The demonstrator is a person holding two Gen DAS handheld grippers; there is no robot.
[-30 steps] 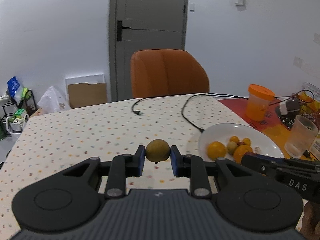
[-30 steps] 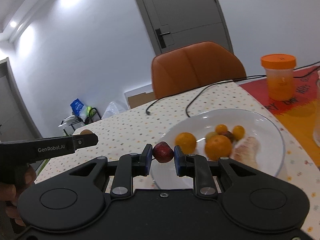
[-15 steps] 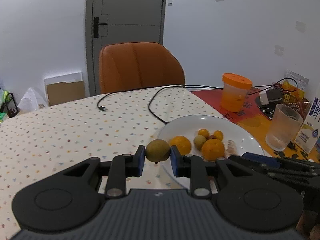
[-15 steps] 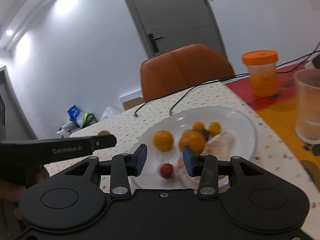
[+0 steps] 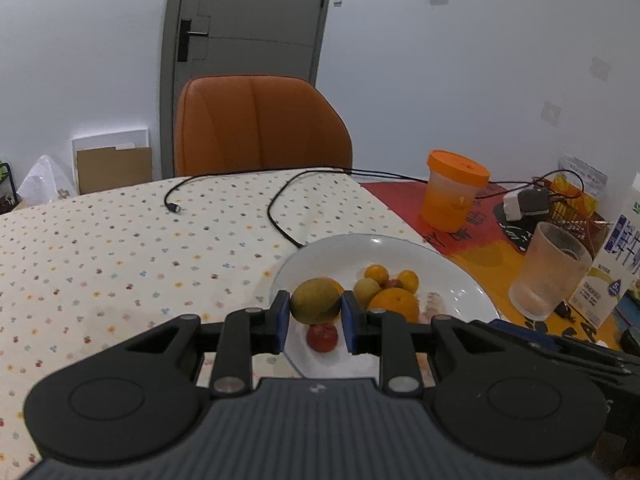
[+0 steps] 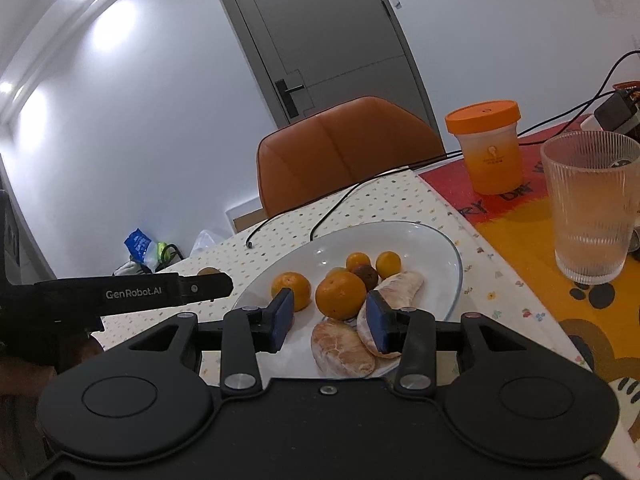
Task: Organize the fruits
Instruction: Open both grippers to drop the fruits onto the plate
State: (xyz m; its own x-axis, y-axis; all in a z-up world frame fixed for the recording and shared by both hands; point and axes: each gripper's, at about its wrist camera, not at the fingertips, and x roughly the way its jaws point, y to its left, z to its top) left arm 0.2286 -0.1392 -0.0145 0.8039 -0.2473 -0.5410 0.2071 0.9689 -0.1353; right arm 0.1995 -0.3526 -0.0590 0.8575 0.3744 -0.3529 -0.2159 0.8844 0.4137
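Note:
My left gripper (image 5: 314, 316) is shut on a yellow-green round fruit (image 5: 315, 305), held just above the near rim of the white plate (image 5: 340, 248). A small red fruit (image 5: 321, 337) lies on the plate right under it. Oranges (image 5: 394, 304) and small yellow fruits (image 5: 376, 273) sit further in. In the right wrist view, my right gripper (image 6: 331, 315) stands open over the plate (image 6: 440, 280), empty, with an orange (image 6: 341, 294), another orange (image 6: 291, 288) and peeled citrus pieces (image 6: 342, 349) around its fingers. The left gripper's body (image 6: 132, 294) shows at the left.
A ribbed glass (image 6: 594, 210) and an orange-lidded tub (image 6: 490, 146) stand to the right on a red and yellow mat (image 6: 532, 240). A black cable (image 5: 280, 208) crosses the dotted tablecloth (image 5: 100, 248). An orange chair (image 5: 260, 126) is behind the table. A milk carton (image 5: 614, 256) is at far right.
The right gripper opened and let the red fruit drop onto the plate, then drew back to the right. The left gripper carried the yellow-green fruit rightwards over the plate's rim.

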